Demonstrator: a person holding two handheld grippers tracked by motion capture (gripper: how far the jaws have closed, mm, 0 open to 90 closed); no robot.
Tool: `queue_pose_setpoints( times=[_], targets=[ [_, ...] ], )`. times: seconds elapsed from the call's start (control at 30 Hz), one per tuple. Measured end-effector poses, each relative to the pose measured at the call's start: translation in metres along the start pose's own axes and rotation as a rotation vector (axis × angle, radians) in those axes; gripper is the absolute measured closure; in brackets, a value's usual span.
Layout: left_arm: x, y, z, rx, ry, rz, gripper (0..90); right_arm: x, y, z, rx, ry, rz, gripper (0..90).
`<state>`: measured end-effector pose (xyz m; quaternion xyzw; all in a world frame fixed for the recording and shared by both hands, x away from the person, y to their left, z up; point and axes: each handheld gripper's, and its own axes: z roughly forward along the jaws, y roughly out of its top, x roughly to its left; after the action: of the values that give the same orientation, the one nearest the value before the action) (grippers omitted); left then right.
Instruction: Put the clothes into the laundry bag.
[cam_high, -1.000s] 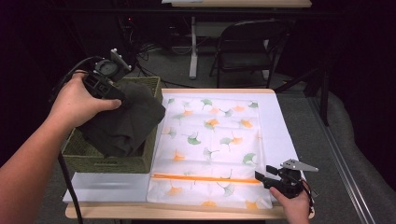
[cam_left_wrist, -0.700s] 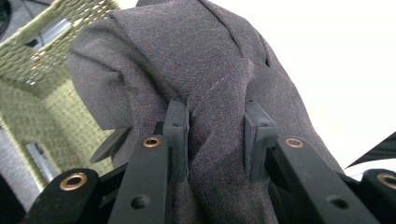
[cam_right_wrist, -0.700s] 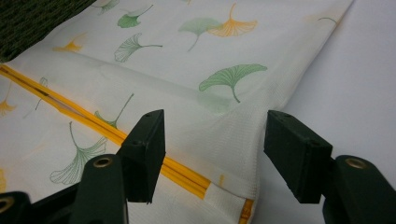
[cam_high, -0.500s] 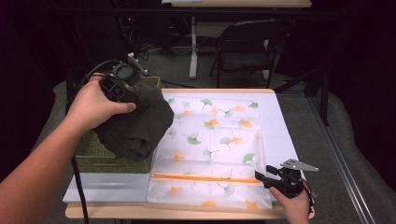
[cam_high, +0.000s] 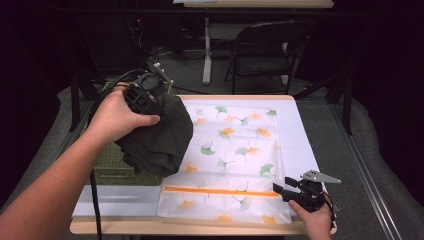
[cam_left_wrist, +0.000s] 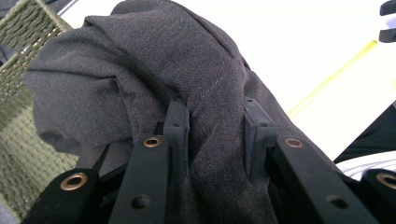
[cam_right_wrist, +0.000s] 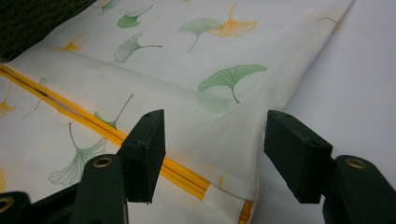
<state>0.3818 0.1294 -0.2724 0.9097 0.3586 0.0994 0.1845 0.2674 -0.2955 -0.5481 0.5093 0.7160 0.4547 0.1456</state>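
Note:
A dark grey garment (cam_high: 160, 137) hangs bunched from my left gripper (cam_high: 166, 106), above the basket's right edge and the left side of the bag. In the left gripper view both jaws press a thick fold of this garment (cam_left_wrist: 140, 70), so my left gripper (cam_left_wrist: 217, 126) is shut on it. A white mesh bag (cam_high: 235, 150) printed with ginkgo leaves lies flat on the table, its orange zipper (cam_high: 220, 191) running along the near side. My right gripper (cam_high: 280, 189) rests open at the bag's near right corner. In its own view my right gripper (cam_right_wrist: 212, 149) straddles the bag's (cam_right_wrist: 187, 93) corner beside the zipper's (cam_right_wrist: 93, 126) end.
An olive woven basket (cam_high: 112, 167) stands at the table's left, partly under the garment, and its weave (cam_left_wrist: 18, 116) fills the left of the left gripper view. The white tabletop (cam_high: 300, 135) lies bare right of the bag. A folding chair (cam_high: 260, 50) stands beyond the table.
My left hand has carried the garment to the right, off the basket and partly over the bag's left edge. The right gripper has stayed put.

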Motion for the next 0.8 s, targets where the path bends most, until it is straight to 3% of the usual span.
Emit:
queue_pose_setpoints(
  times=[0.47, 0.8],
  targets=[
    [-0.022, 0.015, 0.003, -0.036, -0.041, 0.045, 68.4, 0.000, 0.000, 0.000, -0.001, 0.002, -0.004, 38.3],
    [-0.034, 0.016, 0.010, -0.030, -0.052, 0.083, 68.4, -0.001, 0.000, 0.000, -0.003, 0.001, -0.007, 38.2]
  ],
)
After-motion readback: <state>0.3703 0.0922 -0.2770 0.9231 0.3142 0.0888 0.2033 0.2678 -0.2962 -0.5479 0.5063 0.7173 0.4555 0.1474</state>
